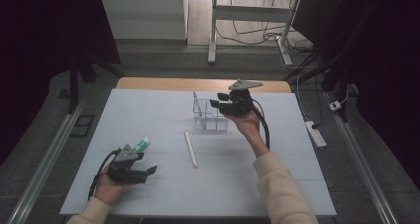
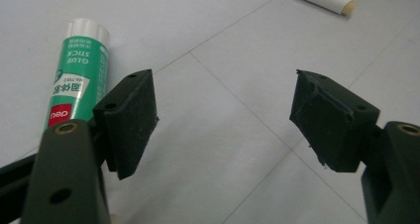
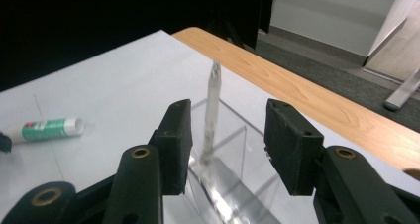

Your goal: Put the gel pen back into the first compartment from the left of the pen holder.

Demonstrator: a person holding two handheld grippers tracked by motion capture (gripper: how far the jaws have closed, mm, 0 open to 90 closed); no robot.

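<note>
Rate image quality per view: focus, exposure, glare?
High view: dim and soft, the surround nearly black, the white table evenly lit, no hard shadows. Left gripper view: bright; the glue stick label reads sharply, the near fingers slightly soft. Right gripper view: dark upper left, the clear organizer low-contrast, with the pen in it faintly blurred.

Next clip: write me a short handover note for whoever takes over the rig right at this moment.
Left gripper: open, empty, low over the mat beside the glue stick.
Right gripper: open, empty, above the clear organizer.
Done, by the look of it: a clear pen stands upright in the organizer.
Left: likely the glue stick and the white tube, both lying on the mat. The glue stick looks like the nearest pick for the left gripper.
</note>
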